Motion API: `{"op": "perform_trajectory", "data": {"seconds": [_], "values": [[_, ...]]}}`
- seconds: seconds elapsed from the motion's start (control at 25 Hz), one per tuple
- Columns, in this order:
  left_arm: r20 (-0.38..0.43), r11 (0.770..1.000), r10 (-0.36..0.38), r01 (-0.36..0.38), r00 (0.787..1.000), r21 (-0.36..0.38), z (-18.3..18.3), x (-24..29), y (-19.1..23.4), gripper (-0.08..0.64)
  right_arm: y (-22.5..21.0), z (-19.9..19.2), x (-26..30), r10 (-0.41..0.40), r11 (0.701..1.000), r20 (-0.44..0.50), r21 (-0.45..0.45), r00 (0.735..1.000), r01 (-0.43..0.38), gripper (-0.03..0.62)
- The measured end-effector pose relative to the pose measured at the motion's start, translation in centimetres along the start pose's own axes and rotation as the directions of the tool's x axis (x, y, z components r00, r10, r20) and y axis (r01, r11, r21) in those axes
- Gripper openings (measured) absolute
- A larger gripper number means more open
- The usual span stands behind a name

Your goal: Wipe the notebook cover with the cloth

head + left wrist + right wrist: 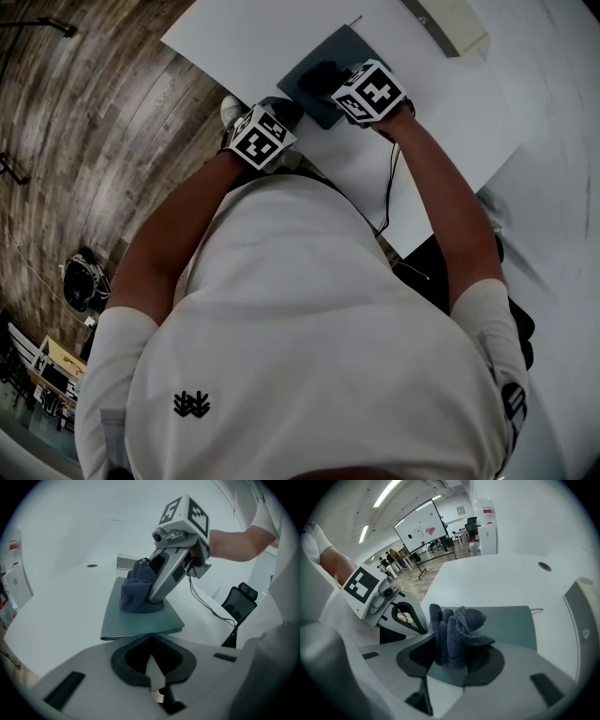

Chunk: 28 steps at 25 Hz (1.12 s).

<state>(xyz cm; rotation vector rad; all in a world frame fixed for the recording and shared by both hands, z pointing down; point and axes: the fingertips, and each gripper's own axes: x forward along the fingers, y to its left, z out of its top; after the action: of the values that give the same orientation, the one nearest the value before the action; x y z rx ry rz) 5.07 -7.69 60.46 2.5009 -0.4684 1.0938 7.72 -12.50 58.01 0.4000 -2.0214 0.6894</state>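
Right gripper [452, 665]: clamped on bunched dark-blue cloth [457, 632], pressed down onto cover of teal notebook [511, 625]. Left gripper [154, 674]: closed, empty, just short of notebook's near edge. Step in hand: wiping. Next move, by judgement: sweep across cover under steady pressure, notebook kept from sliding.

no words or numbers can be read anywhere. the left gripper's cube [262, 137] and the right gripper's cube [370, 92] carry black-and-white square markers, patterns without letters. the shirt [309, 356] bears a small black emblem [191, 404], also without letters. beyond the far edge of the tabletop, a screen [423, 526] shows a red patch and a small dark mark, too small to read. a white cabinet [486, 531] there has a red label [487, 511] near its top, its print too small to read.
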Motion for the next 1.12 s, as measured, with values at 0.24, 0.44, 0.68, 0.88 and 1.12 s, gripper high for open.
{"op": "perform_trajectory", "data": {"seconds": [0.24,0.44,0.68,0.88,1.12], "values": [[-0.002,1.000,-0.001,0.001,1.000,-0.001,0.0,-0.1,0.0,0.006,-4.4,-0.2,-1.4,-0.029,0.994,0.046,0.111,0.998,0.024,0.161],[-0.003,1.000,-0.004,0.004,1.000,-0.004,0.0,0.1,-0.1,0.006,-8.3,-0.8,-2.9,-0.093,0.985,0.044,0.153,0.995,0.085,0.161],[-0.005,1.000,-0.006,0.006,1.000,-0.008,0.1,0.2,0.0,0.006,-12.1,-1.2,-4.4,-0.164,0.971,0.042,0.180,0.986,0.154,0.161],[-0.005,1.000,-0.005,0.005,1.000,-0.007,0.1,0.2,0.0,0.006,-13.5,-1.3,-4.9,-0.209,0.966,0.021,0.164,0.978,0.202,0.161],[-0.006,1.000,-0.003,0.003,1.000,-0.006,0.2,0.1,0.0,0.006,-14.4,-1.0,-5.4,-0.254,0.955,0.004,0.160,0.967,0.250,0.161]]}}
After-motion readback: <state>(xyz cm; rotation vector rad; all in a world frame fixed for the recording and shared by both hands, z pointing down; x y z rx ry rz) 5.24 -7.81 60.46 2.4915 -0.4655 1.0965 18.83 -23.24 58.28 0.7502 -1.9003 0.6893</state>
